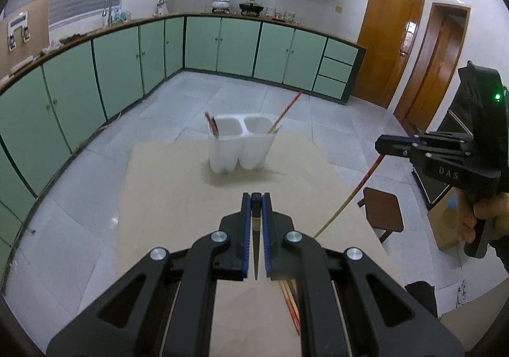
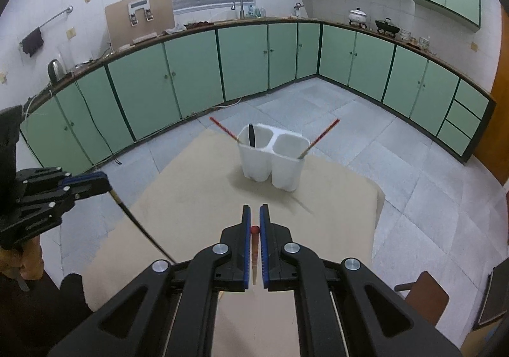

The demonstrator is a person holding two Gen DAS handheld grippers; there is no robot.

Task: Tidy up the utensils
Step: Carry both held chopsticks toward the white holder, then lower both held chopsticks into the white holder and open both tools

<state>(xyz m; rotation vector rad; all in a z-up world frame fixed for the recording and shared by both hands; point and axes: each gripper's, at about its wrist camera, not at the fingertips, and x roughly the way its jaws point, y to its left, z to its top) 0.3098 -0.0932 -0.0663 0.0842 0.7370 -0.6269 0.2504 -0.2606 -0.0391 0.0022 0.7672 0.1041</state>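
Beige surface (image 1: 178, 185): one chopstick is clamped in each closed tool (image 1: 256, 198) (image 2: 254, 209); delivery to the white holder (image 2: 273, 163) ahead is judged next.

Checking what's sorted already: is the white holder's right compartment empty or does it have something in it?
Not empty. The white holder has one red-ended chopstick leaning out of its right compartment.

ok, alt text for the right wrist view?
The right tool is shut on a red-tipped chopstick above a tan table, pointing at a white two-compartment holder with chopsticks already in it. At left, the left tool grips a dark chopstick; green kitchen cabinets behind.
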